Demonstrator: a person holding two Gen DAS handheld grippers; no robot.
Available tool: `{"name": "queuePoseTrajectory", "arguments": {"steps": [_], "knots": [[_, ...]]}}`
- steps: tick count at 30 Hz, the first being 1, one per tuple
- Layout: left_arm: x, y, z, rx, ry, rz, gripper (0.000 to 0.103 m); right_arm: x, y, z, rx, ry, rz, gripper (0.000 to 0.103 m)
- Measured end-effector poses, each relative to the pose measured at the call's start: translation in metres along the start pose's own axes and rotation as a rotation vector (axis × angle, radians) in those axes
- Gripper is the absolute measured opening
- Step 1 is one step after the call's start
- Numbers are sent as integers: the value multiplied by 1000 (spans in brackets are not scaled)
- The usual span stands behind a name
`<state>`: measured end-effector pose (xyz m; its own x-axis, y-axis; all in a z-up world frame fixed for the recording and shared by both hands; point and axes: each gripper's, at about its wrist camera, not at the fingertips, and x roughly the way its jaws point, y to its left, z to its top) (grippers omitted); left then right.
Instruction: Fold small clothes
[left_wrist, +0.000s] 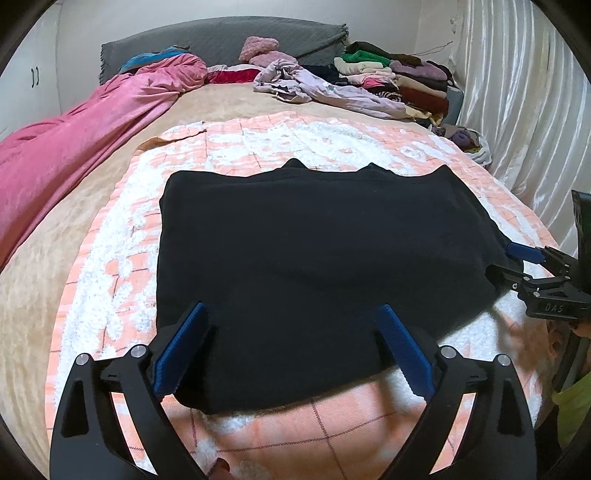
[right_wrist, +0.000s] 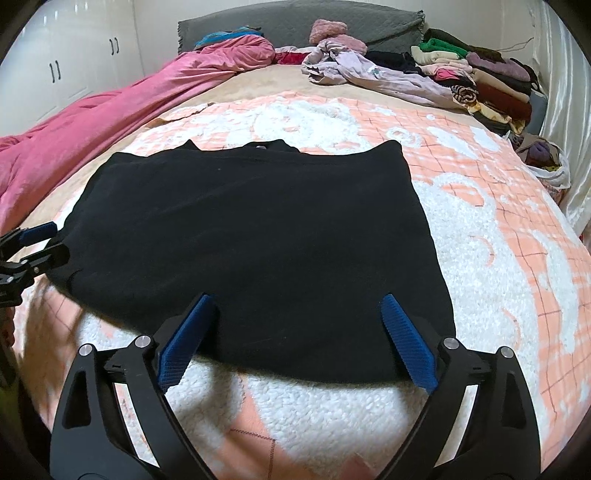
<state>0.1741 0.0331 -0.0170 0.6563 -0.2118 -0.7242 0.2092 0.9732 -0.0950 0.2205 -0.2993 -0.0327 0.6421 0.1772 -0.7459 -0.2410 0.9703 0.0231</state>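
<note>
Both tongs, left tongs (left_wrist: 291, 345) and right tongs (right_wrist: 297, 338), stood spread, pinching nothing; black garment (left_wrist: 314, 240) ahead looked soft, light, limp; I'd pinch near-edge corners.

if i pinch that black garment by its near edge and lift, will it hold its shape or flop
The black garment will probably flop: it lies limp and flat, following the blanket. Its matte, knit-like surface suggests the blue pads would grip without slipping. Being folded into layers, a pinch of the top layer alone may well undo the fold.
</note>
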Motion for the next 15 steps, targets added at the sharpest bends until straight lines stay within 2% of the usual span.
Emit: {"name": "queuePoseTrajectory", "arguments": {"steps": [15], "knots": [[-25,5,6,-20,-59,-13,98,-23,13,-11,13,-39,-6,94]]}}
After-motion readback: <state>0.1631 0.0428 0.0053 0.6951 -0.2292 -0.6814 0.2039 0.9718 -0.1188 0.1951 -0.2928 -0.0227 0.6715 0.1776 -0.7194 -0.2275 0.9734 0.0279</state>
